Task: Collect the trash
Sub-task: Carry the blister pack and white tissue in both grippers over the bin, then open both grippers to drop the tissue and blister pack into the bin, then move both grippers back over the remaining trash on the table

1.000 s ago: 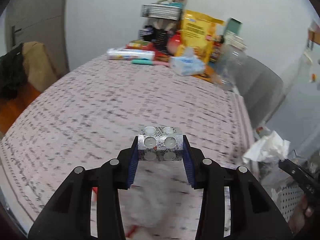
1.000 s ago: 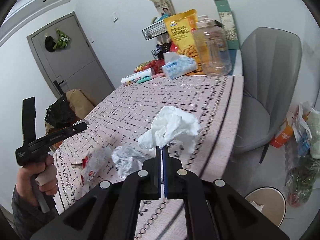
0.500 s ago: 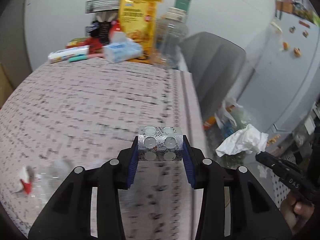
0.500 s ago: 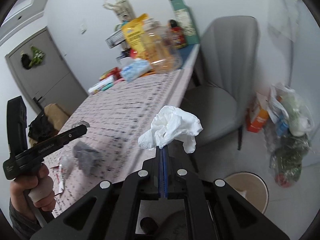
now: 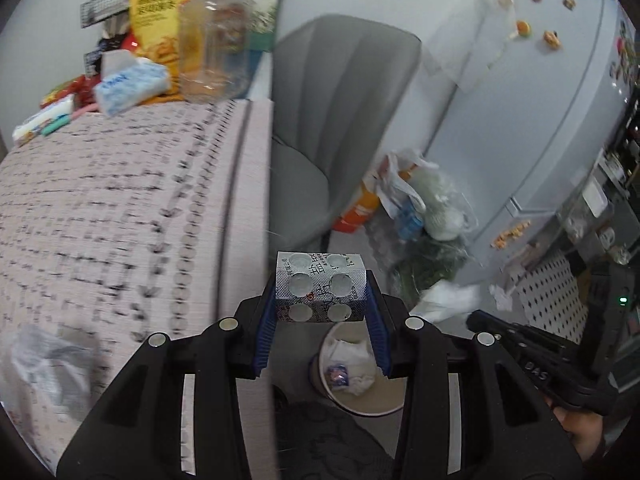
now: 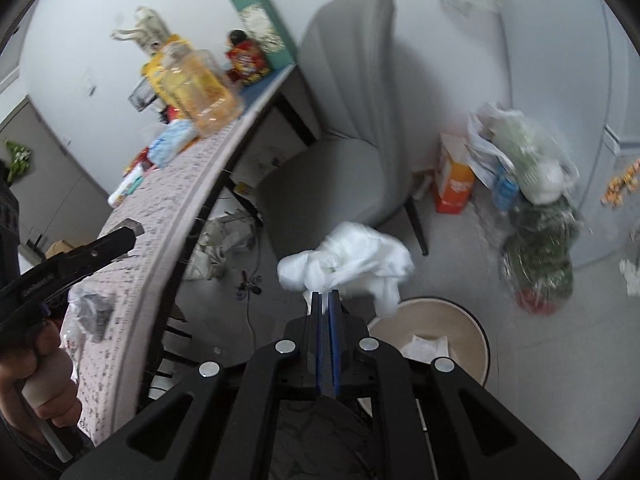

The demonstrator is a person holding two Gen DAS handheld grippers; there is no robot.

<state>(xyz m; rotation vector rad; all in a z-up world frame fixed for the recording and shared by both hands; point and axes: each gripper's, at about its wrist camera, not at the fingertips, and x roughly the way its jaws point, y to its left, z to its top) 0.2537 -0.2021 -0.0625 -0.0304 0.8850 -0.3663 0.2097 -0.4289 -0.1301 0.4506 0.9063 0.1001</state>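
- Left wrist view: we are clamping one blister pack (image 5: 321, 287) crosswise between the blue pads of our left gripper (image 5: 321, 320), its short ends pressed by the jaws, six pill pockets facing the camera.
- Beneath and just beyond the fingertips we are seeing one bin (image 5: 352, 368) on the floor, already holding a few white scraps and one small wrapper.
- Off to the left of this gripper the table (image 5: 120, 208) is carrying one crumpled clear wrapper (image 5: 52, 364), still to be collected; at its far end stand one clear jar (image 5: 214, 40), one yellow bag and one tissue packet.
- To do this step well, we judge we should be centring the pack over the bin mouth and lowering a little before parting the jaws, since a light foil pack could glance off the rim.
- Right wrist view: our right gripper (image 6: 326, 294) is pinching one wad of white tissue (image 6: 348, 260), the jaws nearly together on its tail.
- The bin (image 6: 478, 336) is lying below and slightly right of these fingertips, so we judge a small shift rightward is wanted before letting go.
- One grey chair (image 6: 352, 112) is standing ahead; one orange carton and a heap of bags are lying further right.
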